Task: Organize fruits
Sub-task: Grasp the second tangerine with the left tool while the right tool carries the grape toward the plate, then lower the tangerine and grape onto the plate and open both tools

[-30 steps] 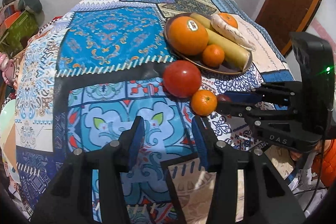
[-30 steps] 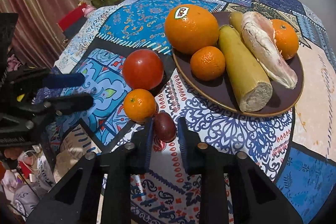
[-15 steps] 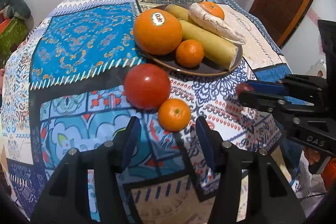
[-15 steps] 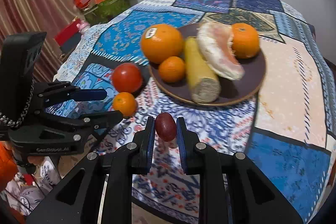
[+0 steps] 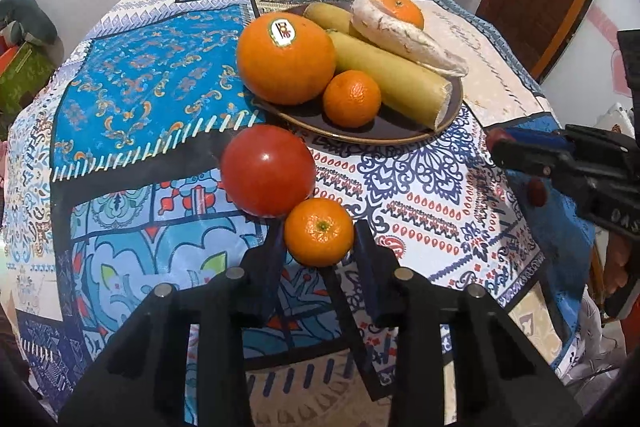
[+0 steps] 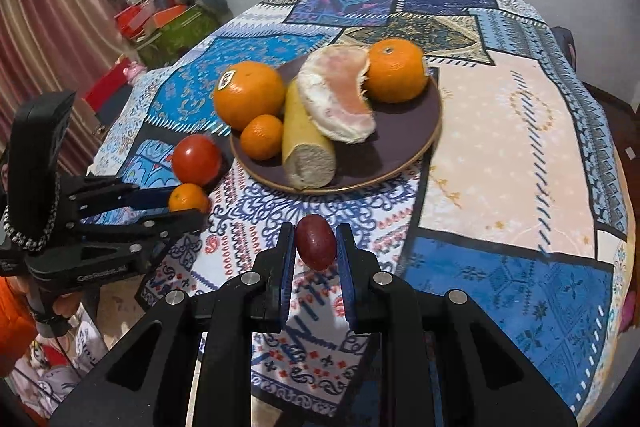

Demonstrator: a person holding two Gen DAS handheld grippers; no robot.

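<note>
Right now my right gripper (image 6: 316, 247) is clenched on a small dark-red oval fruit, smooth-skinned like a grape or a date (image 6: 315, 242), held just above the patchwork-print cloth of the bench (image 6: 500, 147), near its front edge. It looks light and soft, with a glossy skin that could slip or bruise, so I judge a gentle pinch across its short middle, as the fingers sit now, to be the right hold.

On the left, my left gripper (image 5: 318, 241) has its fingers either side of a small round orange mandarin (image 5: 319, 231) that rests on the cloth. They look close to its flanks, but I cannot tell whether they press it, so I call it not clenched. The mandarin should be light, with a loose, giving peel; I would take it across its widest part, stem end up, and not squeeze hard.

Just behind it, and touching it, sits a round red glossy tomato (image 5: 268, 170), heavier and easily split. It is wide for these fingers, and its slick skin may let it roll.

Farther back is the dark brown round plate (image 6: 400, 143), which holds a large stickered orange (image 5: 286, 59), another small mandarin (image 5: 352, 98), a long yellow-green cut stalk (image 5: 396, 83), a peeled pale citrus segment (image 6: 340, 99) and a medium orange (image 6: 396, 70) at the far side. There is bare plate on the near right for more fruit.
</note>
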